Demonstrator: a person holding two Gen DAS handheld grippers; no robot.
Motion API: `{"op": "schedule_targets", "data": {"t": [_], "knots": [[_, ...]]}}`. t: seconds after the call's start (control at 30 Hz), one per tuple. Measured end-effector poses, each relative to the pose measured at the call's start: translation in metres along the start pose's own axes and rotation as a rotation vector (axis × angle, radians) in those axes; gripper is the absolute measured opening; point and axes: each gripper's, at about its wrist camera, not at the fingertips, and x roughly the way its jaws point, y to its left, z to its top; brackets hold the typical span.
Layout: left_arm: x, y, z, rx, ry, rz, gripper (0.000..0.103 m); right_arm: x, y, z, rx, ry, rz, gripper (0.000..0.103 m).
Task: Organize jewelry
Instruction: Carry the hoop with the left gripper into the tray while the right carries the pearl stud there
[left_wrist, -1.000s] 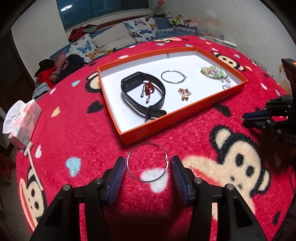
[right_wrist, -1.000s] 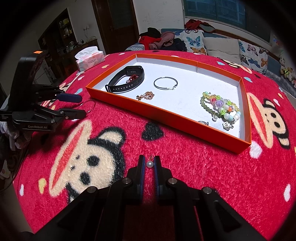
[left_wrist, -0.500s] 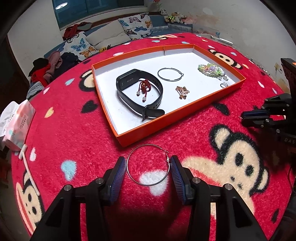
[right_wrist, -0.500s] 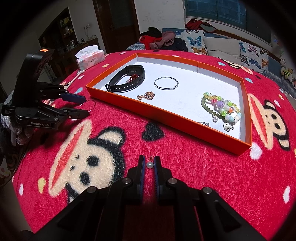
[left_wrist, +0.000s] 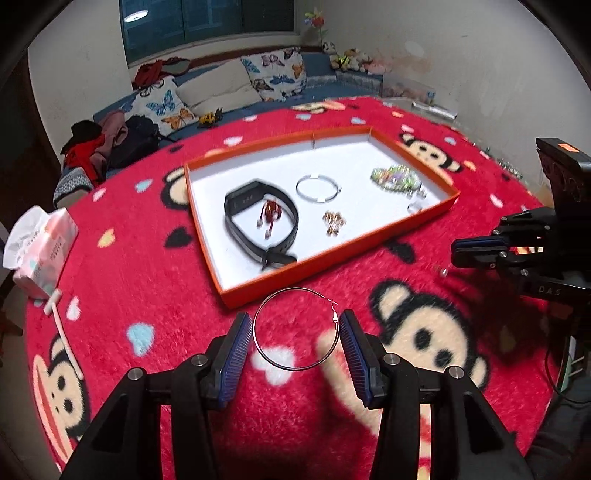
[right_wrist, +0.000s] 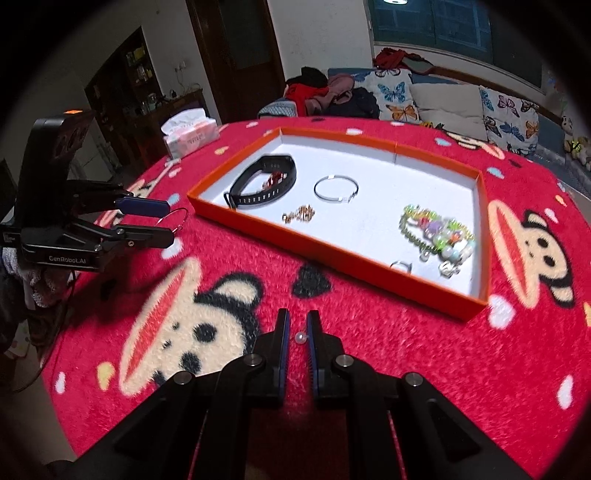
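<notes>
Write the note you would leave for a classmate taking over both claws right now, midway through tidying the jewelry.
Left claw: closed across the large hoop earring, held above the red monkey blanket just short of the orange tray.
Right claw: shut on a small pearl stud, over the blanket, outside the tray.
Already in the tray: black watch band with a red charm inside it, a silver hoop, a gold piece, beaded bracelets and a ring.
Left to do: put the hoop and the pearl stud in the tray, then let go.
</notes>
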Motion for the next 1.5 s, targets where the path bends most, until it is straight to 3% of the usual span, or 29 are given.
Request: {"op": "schedule_targets", "data": {"t": [0.27,0.67,1.0,1.13,1.3,1.5], "knots": [[-0.008,-0.008,0.029,-0.013,-0.054,-0.027,0.052,-0.015,-0.014,0.022,0.011,-0.044,-0.034,0.011],[0.001,-0.009,0.027,-0.018,-0.034,-0.027,0.052,0.022,-0.007,-0.009,0.044,0.099,0.038,0.012],[0.002,-0.008,0.026,-0.019,-0.035,-0.032,0.052,0.025,0.009,-0.007,-0.034,0.074,-0.042,0.011],[0.001,-0.013,0.030,-0.020,-0.040,-0.036,0.052,0.021,0.005,-0.008,-0.019,0.062,-0.035,0.010],[0.004,-0.020,0.046,-0.010,-0.056,-0.044,0.052,0.007,-0.003,-0.001,0.007,0.022,-0.012,0.010],[0.020,-0.029,0.074,-0.004,-0.060,-0.047,0.052,-0.011,-0.021,0.030,0.008,-0.062,-0.048,0.010]]}}
